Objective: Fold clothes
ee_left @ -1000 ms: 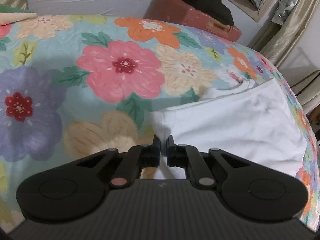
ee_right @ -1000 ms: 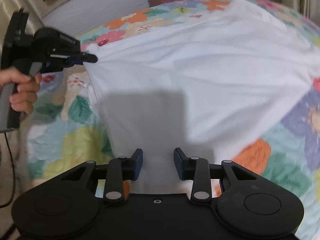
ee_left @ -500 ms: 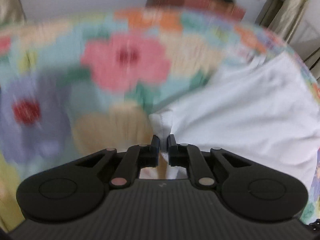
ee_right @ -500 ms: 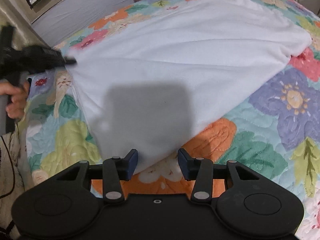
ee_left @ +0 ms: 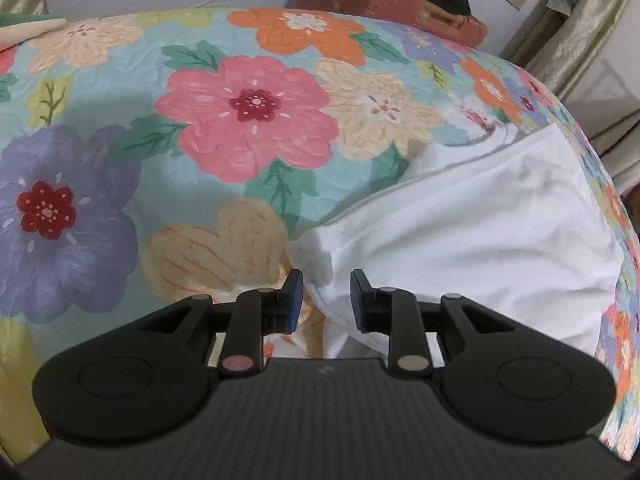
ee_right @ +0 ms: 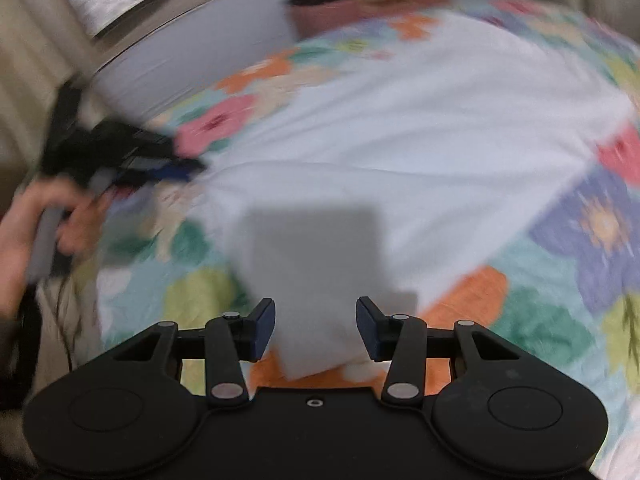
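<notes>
A white garment lies spread on the floral quilt; it also shows in the right wrist view, blurred by motion. My left gripper is open, its jaws apart around the garment's near corner, which lies loose between them. My right gripper is open with a lower corner of the garment between its jaws. The left gripper also shows in the right wrist view, held by a hand at the garment's left corner.
A reddish-brown case with dark cloth on top sits at the far edge of the bed against the wall. Curtains hang at the right. The quilt's edge drops off on the right side.
My left gripper has opened and let go of the garment's corner. My right gripper has swung, with the view now blurred; the garment has settled on the quilt.
</notes>
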`<state>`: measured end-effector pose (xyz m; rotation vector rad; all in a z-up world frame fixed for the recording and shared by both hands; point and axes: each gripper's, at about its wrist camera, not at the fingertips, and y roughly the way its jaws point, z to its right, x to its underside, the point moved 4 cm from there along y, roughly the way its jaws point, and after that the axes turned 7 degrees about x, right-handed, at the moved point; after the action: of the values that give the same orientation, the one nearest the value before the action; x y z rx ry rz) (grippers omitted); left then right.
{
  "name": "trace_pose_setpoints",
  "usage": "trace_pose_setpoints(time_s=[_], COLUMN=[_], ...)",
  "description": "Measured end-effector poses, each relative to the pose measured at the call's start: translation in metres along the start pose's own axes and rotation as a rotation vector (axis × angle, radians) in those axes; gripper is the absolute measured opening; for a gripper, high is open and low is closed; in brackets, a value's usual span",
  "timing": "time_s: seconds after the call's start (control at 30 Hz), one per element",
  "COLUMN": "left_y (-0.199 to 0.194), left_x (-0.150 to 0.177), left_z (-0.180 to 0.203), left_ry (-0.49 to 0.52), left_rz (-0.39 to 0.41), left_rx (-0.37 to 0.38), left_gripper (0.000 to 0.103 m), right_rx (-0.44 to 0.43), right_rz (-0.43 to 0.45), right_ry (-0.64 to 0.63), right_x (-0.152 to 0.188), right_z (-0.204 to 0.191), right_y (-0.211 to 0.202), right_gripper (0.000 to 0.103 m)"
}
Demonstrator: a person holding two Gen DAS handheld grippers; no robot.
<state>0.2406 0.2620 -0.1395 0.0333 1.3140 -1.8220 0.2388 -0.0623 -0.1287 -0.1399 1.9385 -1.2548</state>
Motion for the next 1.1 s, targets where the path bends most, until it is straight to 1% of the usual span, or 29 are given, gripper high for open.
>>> trace_pose_setpoints(time_s=[0.03, 0.07, 0.1, 0.13, 0.17, 0.27, 0.33, 0.4, 0.47, 0.53, 0.63, 0.7, 0.8, 0.83, 0.87, 0.9, 0.97, 1.0, 1.03, 1.07, 1.1], left_y=[0.003, 0.005, 0.007, 0.009, 0.009, 0.008, 0.001, -0.008, -0.013, -0.011, 0.0, 0.006, 0.008, 0.009, 0.008, 0.006, -0.004, -0.01, -0.016, -0.021, -0.026], left_x=[0.001, 0.001, 0.001, 0.001, 0.001, -0.001, -0.004, -0.006, -0.008, -0.008, -0.003, -0.001, -0.001, -0.001, -0.002, -0.002, -0.005, -0.007, -0.009, -0.011, -0.013], left_z=[0.0, -0.001, -0.003, -0.005, -0.007, -0.01, -0.007, 0.0, 0.005, 0.008, 0.004, -0.001, -0.004, -0.004, -0.004, -0.003, -0.001, 0.001, 0.005, 0.01, 0.014], left_ry=[0.012, 0.013, 0.013, 0.013, 0.014, 0.017, 0.064, 0.122, 0.166, 0.183, 0.162, 0.14, 0.119, 0.125, 0.131, 0.13, 0.126, 0.13, 0.15, 0.169, 0.192], left_rz=[-0.021, -0.029, -0.037, -0.041, -0.034, -0.012, 0.006, 0.028, 0.04, 0.03, -0.022, -0.042, -0.062, -0.073, -0.082, -0.084, -0.058, -0.038, -0.015, 0.008, 0.033], left_rx=[0.02, 0.02, 0.02, 0.013, -0.01, -0.046, -0.09, -0.105, -0.117, -0.121, -0.108, -0.106, -0.088, -0.077, -0.069, -0.059, -0.022, -0.003, 0.017, 0.037, 0.054], left_gripper=[0.034, 0.036, 0.036, 0.036, 0.036, 0.036, 0.036, 0.036, 0.036, 0.036, 0.036, 0.038, 0.042, 0.042, 0.043, 0.043, 0.043, 0.043, 0.047, 0.049, 0.054], right_rx=[0.019, 0.065, 0.112, 0.161, 0.178, 0.153, 0.136, 0.123, 0.131, 0.153, 0.171, 0.17, 0.172, 0.169, 0.16, 0.146, 0.12, 0.105, 0.086, 0.073, 0.063], right_rz=[-0.018, -0.042, -0.056, -0.061, -0.063, -0.061, -0.05, -0.012, -0.002, -0.041, -0.093, -0.107, -0.134, -0.141, -0.149, -0.157, -0.171, -0.167, -0.155, -0.138, -0.119], right_ry=[-0.05, -0.098, -0.132, -0.154, -0.145, -0.06, -0.03, -0.005, -0.03, -0.065, -0.073, -0.05, -0.055, -0.061, -0.055, -0.025, 0.058, 0.111, 0.173, 0.222, 0.258], right_x=[0.001, 0.004, 0.005, 0.006, 0.007, 0.006, 0.006, 0.004, 0.007, 0.019, 0.037, 0.038, 0.034, 0.033, 0.032, 0.031, 0.03, 0.028, 0.027, 0.025, 0.023], right_z=[-0.009, -0.018, -0.023, -0.025, -0.024, -0.015, -0.017, -0.022, -0.028, -0.029, -0.024, -0.022, -0.024, -0.023, -0.022, -0.019, -0.009, -0.004, 0.003, 0.01, 0.017], right_y=[0.004, 0.01, 0.015, 0.02, 0.022, 0.019, 0.001, -0.02, -0.031, -0.019, 0.004, 0.011, 0.012, 0.012, 0.011, 0.01, 0.003, -0.001, -0.007, -0.014, -0.02], right_gripper=[0.048, 0.047, 0.038, 0.027, 0.006, 0.006, 0.005, 0.005, 0.005, 0.005, 0.005, 0.005, 0.006, 0.006, 0.008, 0.012, 0.012, 0.016, 0.018, 0.023, 0.026])
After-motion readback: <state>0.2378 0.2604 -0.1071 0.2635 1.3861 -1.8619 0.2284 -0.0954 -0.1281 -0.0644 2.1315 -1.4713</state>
